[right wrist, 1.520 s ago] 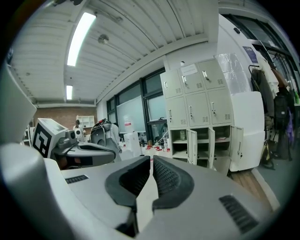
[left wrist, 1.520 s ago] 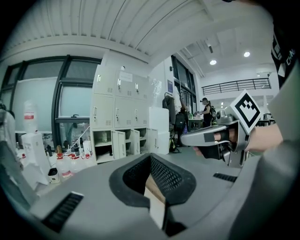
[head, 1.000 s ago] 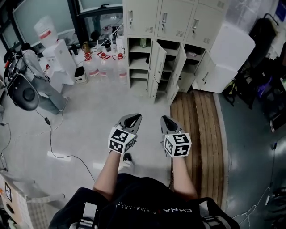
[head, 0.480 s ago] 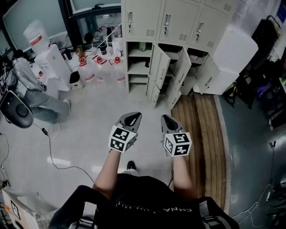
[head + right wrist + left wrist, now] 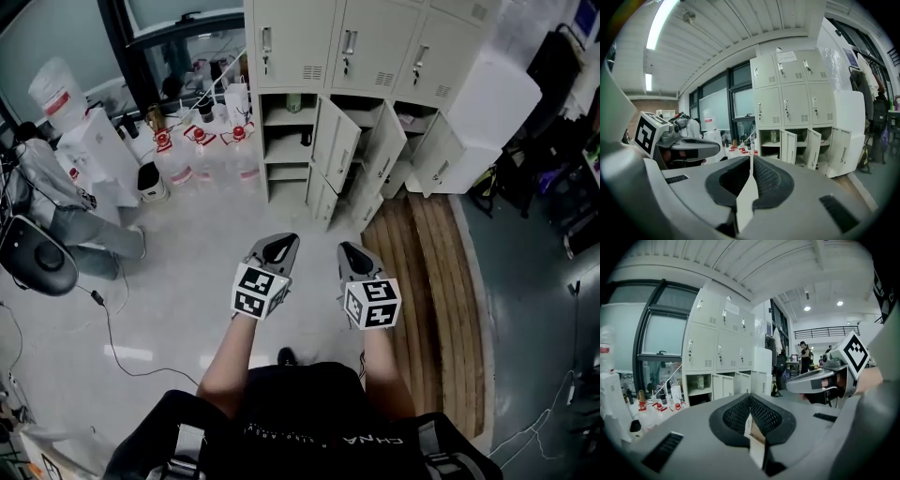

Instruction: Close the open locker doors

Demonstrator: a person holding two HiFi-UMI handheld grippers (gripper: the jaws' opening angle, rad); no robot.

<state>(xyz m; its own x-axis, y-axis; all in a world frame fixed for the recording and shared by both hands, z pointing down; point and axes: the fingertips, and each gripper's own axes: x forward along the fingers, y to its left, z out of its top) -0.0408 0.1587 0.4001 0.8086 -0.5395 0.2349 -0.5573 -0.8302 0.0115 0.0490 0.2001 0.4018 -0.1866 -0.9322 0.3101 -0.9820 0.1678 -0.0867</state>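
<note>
Because the head view looks steeply down, the bank of cream lockers (image 5: pixel 347 42) is cut off at the picture's upper edge, and only the lower parts of its closed upper doors show. Below these, three locker doors (image 5: pixel 336 142) stand swung outward over the pale floor (image 5: pixel 187 272). They screen most of the middle and right compartments, while the left compartment (image 5: pixel 286 141) lies open to view with its shelves. Whether the smaller doors lower down also hang open cannot be settled. A white cabinet (image 5: pixel 492 94) stands just beside the lockers on the right and hides their far flank. Wooden planking (image 5: pixel 422 281) runs from the locker foot toward the wearer. A person (image 5: pixel 56 192) in grey at the left edge is partly cropped. Water bottles (image 5: pixel 197 155) cluster beside the lockers on the left. A small object (image 5: pixel 294 103) on the left compartment's upper shelf is too small to identify.

The left gripper (image 5: pixel 278 246) and right gripper (image 5: pixel 352 255) are held side by side above the floor, well apart from the lockers and pointing toward the open doors. The marker cubes (image 5: pixel 260 291) hide the hands. In each gripper view the jaws are clenched tip to tip and empty.
</note>
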